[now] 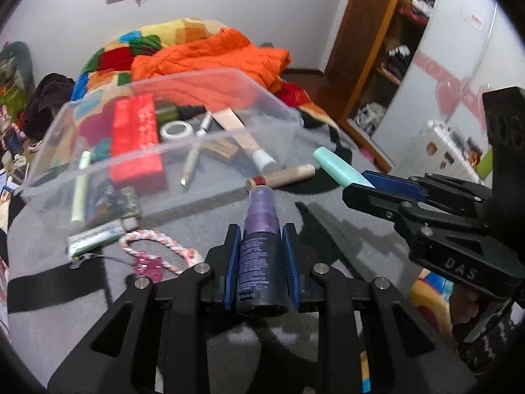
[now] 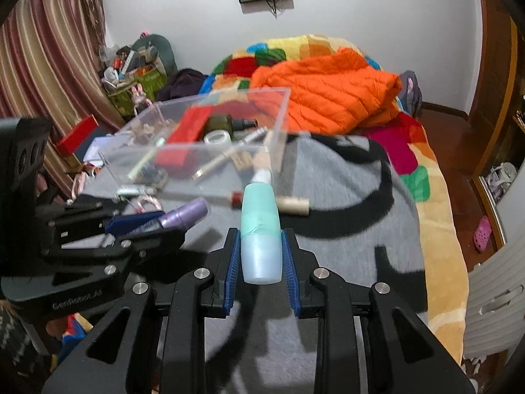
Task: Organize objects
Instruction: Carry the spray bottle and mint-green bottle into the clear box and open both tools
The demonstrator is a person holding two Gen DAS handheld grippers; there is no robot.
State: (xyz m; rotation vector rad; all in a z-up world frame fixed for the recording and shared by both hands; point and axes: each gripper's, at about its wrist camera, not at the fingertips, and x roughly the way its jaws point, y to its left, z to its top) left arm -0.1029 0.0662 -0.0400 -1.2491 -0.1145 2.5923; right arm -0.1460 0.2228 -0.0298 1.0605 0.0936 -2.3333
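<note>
Right now both tools are loaded. Left hand-held gripper (image 1: 261, 264) is pinching the purple spray bottle (image 1: 261, 249) between its blue pads, cap pointing forward toward the clear plastic bin (image 1: 98, 177), bottle held above the grey blanket (image 1: 197, 207). Right hand-held gripper (image 2: 261, 262) is clamped on the mint-green tube (image 2: 261, 229), narrow end forward, just short of the bin's near wall.

Bin sits on the bed ahead of both, slightly left. Inside: red box (image 1: 136, 141), tape roll (image 1: 176, 130), dark green bottle (image 2: 226, 123), beige tube with white cap (image 1: 244, 138), pencil-like sticks. Contents blurred through the plastic, small items at the left end unreadable.

Outside the bin on the blanket: braided pink-white cord (image 1: 157, 246) and a flat green packet (image 1: 95, 239) at left, cork-coloured cylinder with red band (image 1: 280, 177) near the front wall.

Bottle label text is too small to read. Orange quilted jacket (image 2: 328, 88) lies behind the bin on a patchwork cover.
</note>
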